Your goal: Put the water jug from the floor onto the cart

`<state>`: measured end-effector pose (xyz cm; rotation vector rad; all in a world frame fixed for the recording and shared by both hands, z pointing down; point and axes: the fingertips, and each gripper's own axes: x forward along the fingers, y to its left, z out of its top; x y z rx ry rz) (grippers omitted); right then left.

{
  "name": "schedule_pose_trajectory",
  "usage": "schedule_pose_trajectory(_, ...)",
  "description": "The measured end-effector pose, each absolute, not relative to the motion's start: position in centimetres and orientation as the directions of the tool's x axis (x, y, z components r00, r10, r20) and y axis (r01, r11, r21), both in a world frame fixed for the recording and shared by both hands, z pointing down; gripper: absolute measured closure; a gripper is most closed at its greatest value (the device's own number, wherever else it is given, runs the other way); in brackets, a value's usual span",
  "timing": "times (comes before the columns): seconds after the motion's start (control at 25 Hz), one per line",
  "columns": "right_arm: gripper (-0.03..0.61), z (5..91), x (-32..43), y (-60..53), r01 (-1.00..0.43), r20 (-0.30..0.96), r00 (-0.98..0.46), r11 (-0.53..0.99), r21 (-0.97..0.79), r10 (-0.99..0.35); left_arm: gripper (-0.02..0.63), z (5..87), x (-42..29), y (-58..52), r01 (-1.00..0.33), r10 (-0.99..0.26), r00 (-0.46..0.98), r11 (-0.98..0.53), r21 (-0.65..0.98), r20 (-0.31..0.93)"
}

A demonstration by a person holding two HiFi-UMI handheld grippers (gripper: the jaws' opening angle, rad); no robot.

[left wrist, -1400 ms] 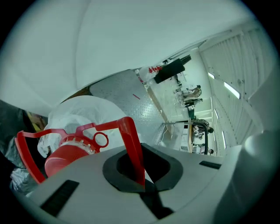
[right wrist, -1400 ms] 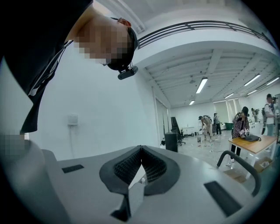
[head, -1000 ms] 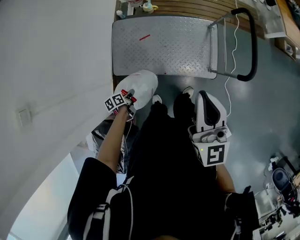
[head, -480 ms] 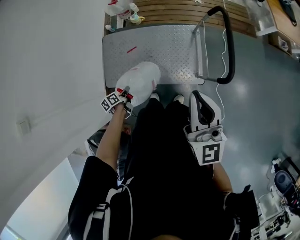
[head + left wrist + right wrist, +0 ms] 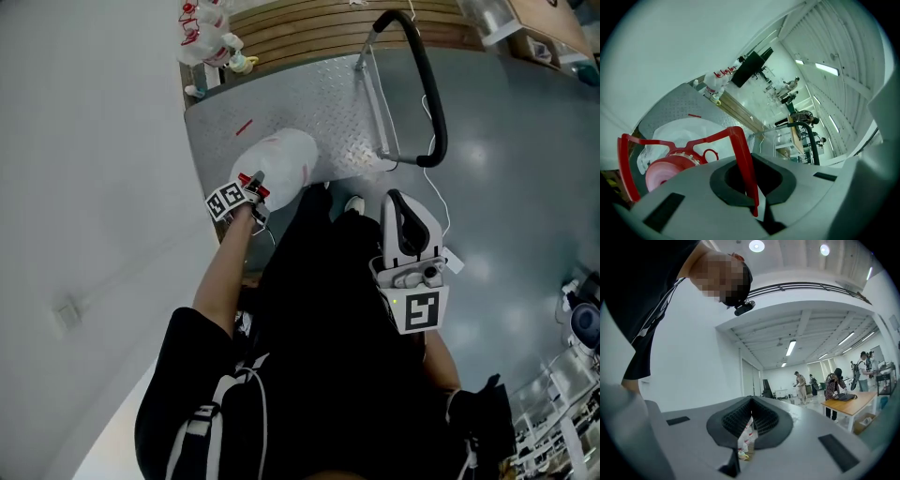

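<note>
Head view has the cart right in front of the person's feet, and the water jug hangs over the near edge of its deck, toward the near-left corner. I can't tell if the bottom is touching the deck or not.

What I'd worry about, biggest first:
- The cart could scoot away if the jug bumps it. I can't see any wheels or a brake.
- The jug sits so close to that near edge that if it's let go there, it could tip back off onto the floor.
- The left claw is clamped on just the thin red handle, so a heavy jug can swing or slide through the pads.
- The right claw is no help: it hangs by the person's leg, tips together, nothing in it.

Materials: the deck is grey diamond-plate metal, bumpy, flat and rectangular, with a black tubular push bar at the far-right end. The jug is cloudy white plastic, rounded and bulky. Its handle is a skinny red plastic strap bent into a frame, and below it is a round pinkish cap.
</note>
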<state>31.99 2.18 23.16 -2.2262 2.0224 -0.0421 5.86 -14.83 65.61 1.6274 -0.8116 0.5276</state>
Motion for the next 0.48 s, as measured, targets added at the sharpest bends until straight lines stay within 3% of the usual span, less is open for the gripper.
schedule_pose_trajectory(0.48,0.565,24.8,31.3,-2.8,-0.965,0.050,0.257,-0.259,-0.039,-0.965,0.597,71.7,12.4,-19.5,-0.734,-0.034,0.673,-0.159,0.661,0.739)
